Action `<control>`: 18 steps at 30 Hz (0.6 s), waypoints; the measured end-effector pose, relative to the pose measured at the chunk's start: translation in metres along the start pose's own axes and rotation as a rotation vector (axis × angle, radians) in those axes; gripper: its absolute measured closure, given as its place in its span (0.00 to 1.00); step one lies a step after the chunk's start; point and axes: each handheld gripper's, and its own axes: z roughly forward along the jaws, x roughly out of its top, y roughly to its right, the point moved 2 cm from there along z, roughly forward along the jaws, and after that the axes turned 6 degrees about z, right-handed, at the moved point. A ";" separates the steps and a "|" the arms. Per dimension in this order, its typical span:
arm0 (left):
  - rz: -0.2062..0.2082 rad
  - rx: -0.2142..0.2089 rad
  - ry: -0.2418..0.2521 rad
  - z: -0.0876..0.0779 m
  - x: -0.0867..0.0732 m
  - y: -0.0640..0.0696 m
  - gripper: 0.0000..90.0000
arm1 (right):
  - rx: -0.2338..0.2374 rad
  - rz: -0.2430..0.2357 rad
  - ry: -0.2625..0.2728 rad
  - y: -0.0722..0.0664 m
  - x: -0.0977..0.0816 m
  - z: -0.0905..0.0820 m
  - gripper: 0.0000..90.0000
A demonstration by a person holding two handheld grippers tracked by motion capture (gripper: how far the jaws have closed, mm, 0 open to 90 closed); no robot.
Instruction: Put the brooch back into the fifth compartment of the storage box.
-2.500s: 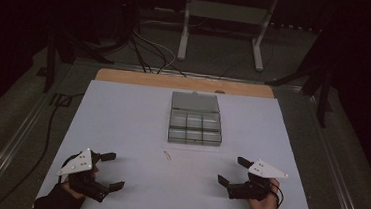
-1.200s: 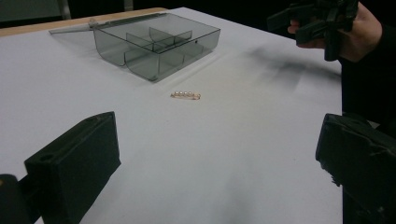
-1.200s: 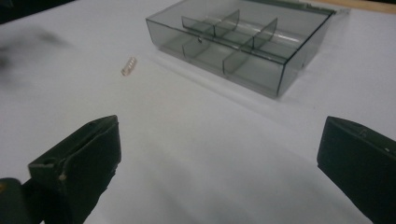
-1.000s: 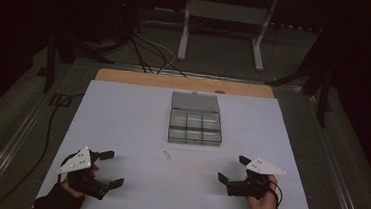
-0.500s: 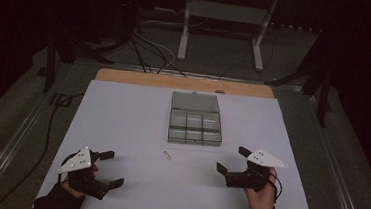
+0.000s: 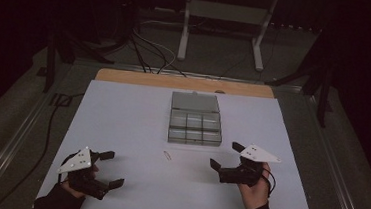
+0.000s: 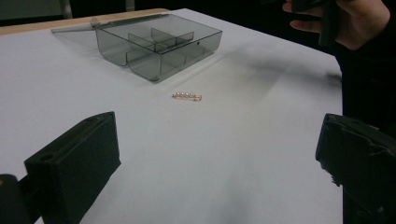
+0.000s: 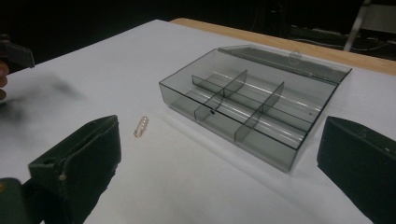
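While both hands rest low at the near edge of the white table (image 6: 123, 109), each gripper stands with its jaws spread wide and nothing between them. The left gripper (image 6: 109, 168) sits at the near left corner, held in the left hand (image 6: 74, 183), its jaws pointing toward the middle of the table and touching nothing that can be seen. The right gripper (image 6: 225, 161) is held a little above the table at the near right by the right hand (image 6: 253, 185), its jaws turned toward the centre.

A small gold pin with a row of pearls (image 7: 187, 96) lies flat on the table between the two grippers, apart from both. It lies near the front wall of a smoky clear plastic box (image 6: 195, 125) but does not touch it. The box has its lid (image 8: 285, 57) folded back flat behind it, and thin dividers split it into compartments; they look empty.
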 end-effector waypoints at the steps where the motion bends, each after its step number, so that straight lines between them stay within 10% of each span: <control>1: -0.001 -0.001 0.001 0.000 0.000 0.000 0.01 | 0.004 -0.002 0.000 -0.001 0.001 0.002 0.00; 18: -0.001 0.002 0.003 -0.002 0.000 0.000 0.01 | 0.089 -0.041 -0.030 -0.028 0.010 0.036 0.01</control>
